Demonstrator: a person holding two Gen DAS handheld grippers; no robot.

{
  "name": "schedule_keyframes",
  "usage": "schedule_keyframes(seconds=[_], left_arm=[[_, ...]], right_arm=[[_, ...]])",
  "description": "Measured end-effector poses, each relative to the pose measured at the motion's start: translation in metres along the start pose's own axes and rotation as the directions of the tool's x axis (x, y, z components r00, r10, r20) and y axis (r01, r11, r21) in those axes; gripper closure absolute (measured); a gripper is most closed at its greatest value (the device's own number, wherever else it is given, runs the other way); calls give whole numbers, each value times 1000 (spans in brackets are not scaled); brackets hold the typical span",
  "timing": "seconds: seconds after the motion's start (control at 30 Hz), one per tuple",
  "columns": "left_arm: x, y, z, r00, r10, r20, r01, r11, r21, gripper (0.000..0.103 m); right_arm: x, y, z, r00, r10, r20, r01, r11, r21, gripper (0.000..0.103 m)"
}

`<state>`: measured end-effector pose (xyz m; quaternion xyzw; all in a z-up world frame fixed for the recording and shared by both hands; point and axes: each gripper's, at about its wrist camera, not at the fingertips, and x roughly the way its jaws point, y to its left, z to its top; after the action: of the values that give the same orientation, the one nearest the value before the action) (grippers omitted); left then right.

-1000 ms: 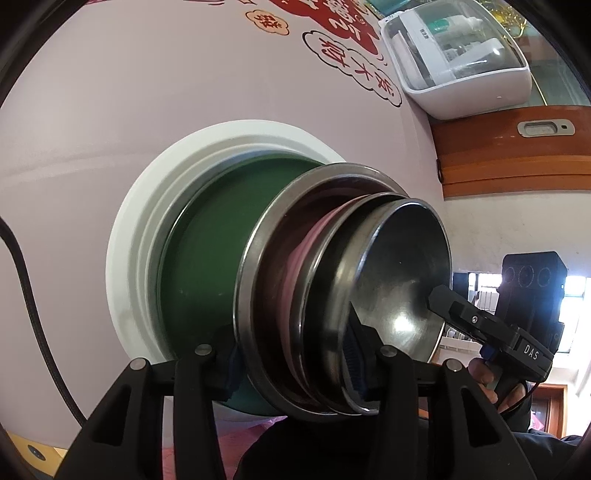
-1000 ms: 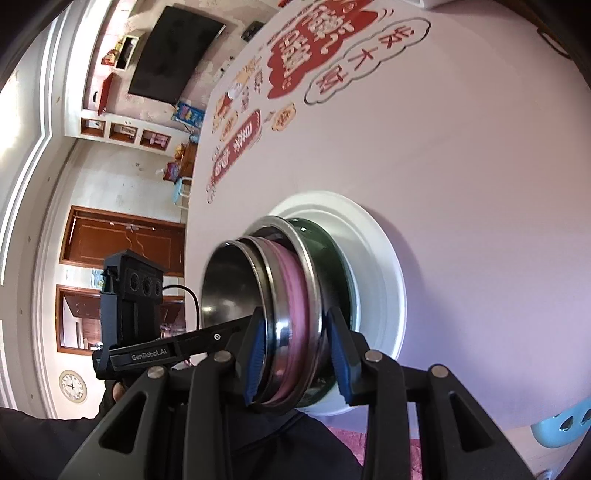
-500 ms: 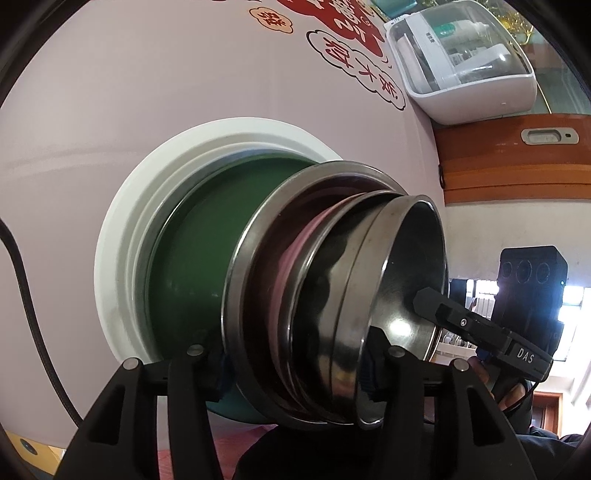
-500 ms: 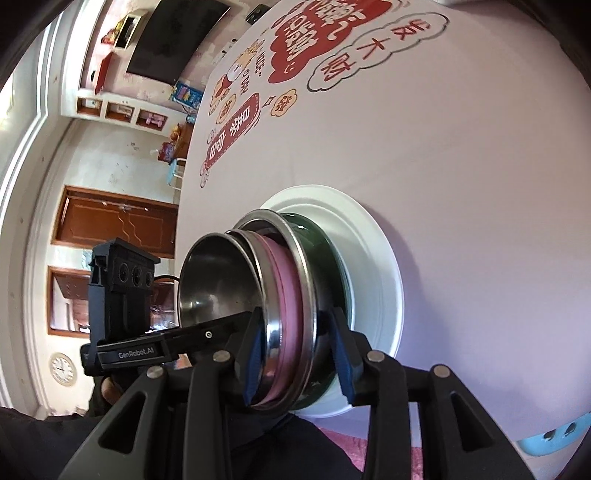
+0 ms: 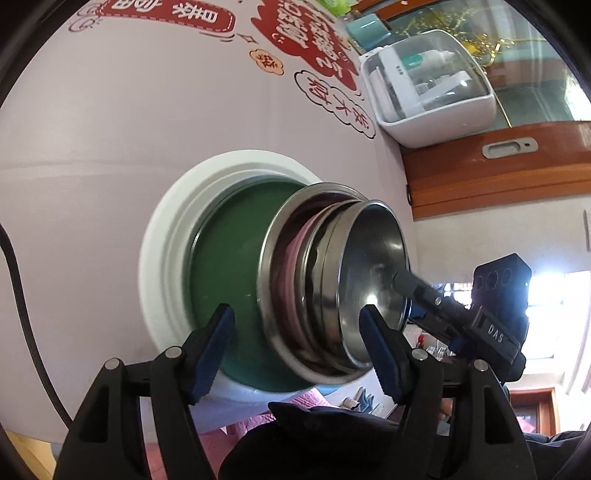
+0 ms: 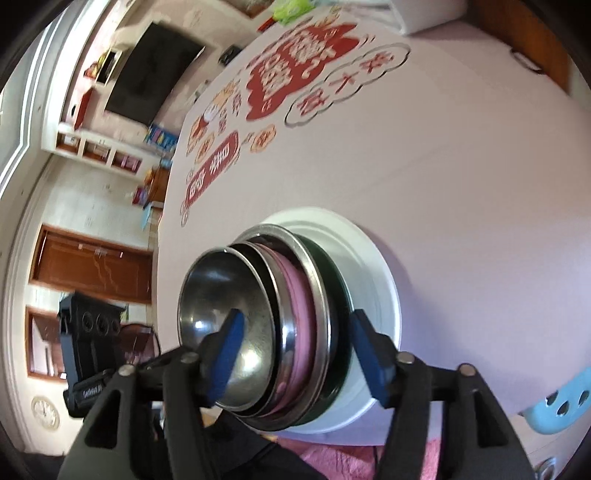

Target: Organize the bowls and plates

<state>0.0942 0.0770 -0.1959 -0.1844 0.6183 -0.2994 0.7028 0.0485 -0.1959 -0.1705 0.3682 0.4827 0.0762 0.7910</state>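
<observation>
Both pairs of fingers stand apart and are opening. On the left gripper (image 5: 297, 350) we see blue pads (image 5: 212, 350) either side of the stack (image 5: 295, 288), and neither pad presses on it. On the right gripper (image 6: 295, 354) the pads (image 6: 225, 354) likewise flank the stack (image 6: 280, 343) with a gap on each side, so we grip nothing.

We read the stack from the bottom up: a white plate (image 5: 166, 266) lies on the table (image 5: 110, 129); a green plate (image 5: 225, 266) sits in it; a steel plate (image 5: 269, 266) rests on that; a pink bowl (image 5: 291, 266) is nested inside; steel bowls (image 5: 369, 266) sit on top. In the right view we see the same order, with the white plate (image 6: 376, 266) widest and the top steel bowl (image 6: 221, 295) nearest the camera.

We place the stack near the table's near edge, well apart from the red print (image 5: 306, 33) and from the white box (image 5: 428, 81) at the far edge. The table carries a pale cover. A dark cable (image 5: 22, 295) runs along the left of the left view.
</observation>
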Motion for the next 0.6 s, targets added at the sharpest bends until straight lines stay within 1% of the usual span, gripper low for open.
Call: schedule_keyframes(seconds=[0.1,0.17,0.33,0.43,0.5,0.6], left_arm=[[-13,0,-5,1000,15,3,-15,998,53,34],[-20,-5,-7,999,33,6,-34,995,91,34],[-31,-18,-10,997,70,30,-74,980,185,33],[-37,-27,-13,994,91,57,-102,968,228,32],[-45,-31,-18,992,92,84,-110,962,249,32],[-56,-34,-27,985,113,128,-142,959,246,32]], right_arm=[[-7,8,-10,998,-28,53,28,1000,4,40],[-10,13,-18,995,-54,85,53,999,8,35],[-18,22,-41,981,-105,166,99,994,42,33],[-24,24,-57,974,-113,198,101,992,71,33],[-25,29,-64,972,-105,208,93,993,68,33],[-24,35,-67,978,-82,191,77,996,33,32]])
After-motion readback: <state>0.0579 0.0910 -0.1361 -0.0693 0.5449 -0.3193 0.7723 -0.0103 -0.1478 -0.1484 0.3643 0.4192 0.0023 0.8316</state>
